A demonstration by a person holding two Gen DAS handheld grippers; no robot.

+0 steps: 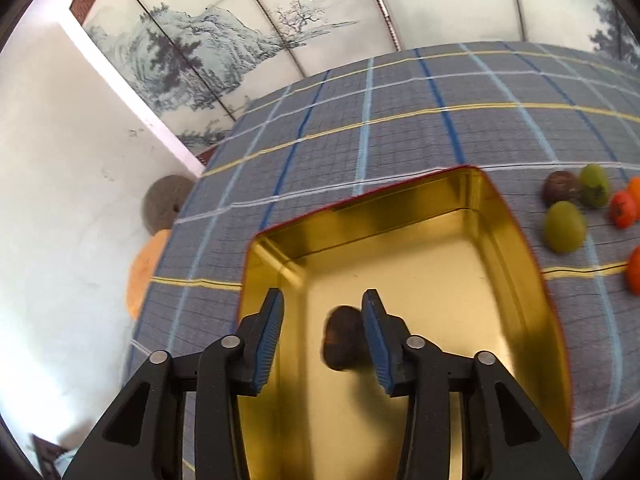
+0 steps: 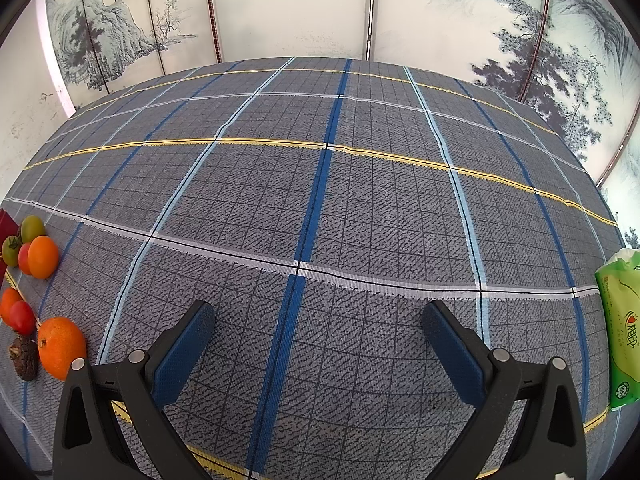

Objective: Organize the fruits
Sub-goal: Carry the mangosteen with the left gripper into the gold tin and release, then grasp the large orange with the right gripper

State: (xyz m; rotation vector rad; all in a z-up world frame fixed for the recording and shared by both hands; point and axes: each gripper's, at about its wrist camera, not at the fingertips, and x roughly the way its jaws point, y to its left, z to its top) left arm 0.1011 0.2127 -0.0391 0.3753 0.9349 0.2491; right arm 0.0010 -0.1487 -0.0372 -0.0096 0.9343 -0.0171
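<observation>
My left gripper [image 1: 323, 296] hangs over a gold tin [image 1: 516, 248] with a red outer rim. A dark brown wrinkled fruit [image 1: 344, 338], blurred, lies between its blue pads, close against the right pad with a gap to the left pad [image 1: 270, 328]; the jaws stand open. On the cloth right of the tin sit a brown fruit [image 1: 560, 192], two green ones [image 1: 564, 227] and red tomatoes [image 1: 623, 209]. My right gripper [image 2: 318, 308] is wide open over bare cloth. To its left lie an orange [image 2: 62, 346], a brown wrinkled fruit [image 2: 25, 358], tomatoes [image 2: 22, 317] and more fruit.
A grey plaid tablecloth [image 2: 320, 200] covers the table. A green tissue pack [image 2: 620, 332] lies at the right edge. A painted folding screen [image 2: 280, 8] stands behind. Beyond the table's left edge are an orange round seat [image 1: 142, 272] and a grey round cushion [image 1: 164, 204].
</observation>
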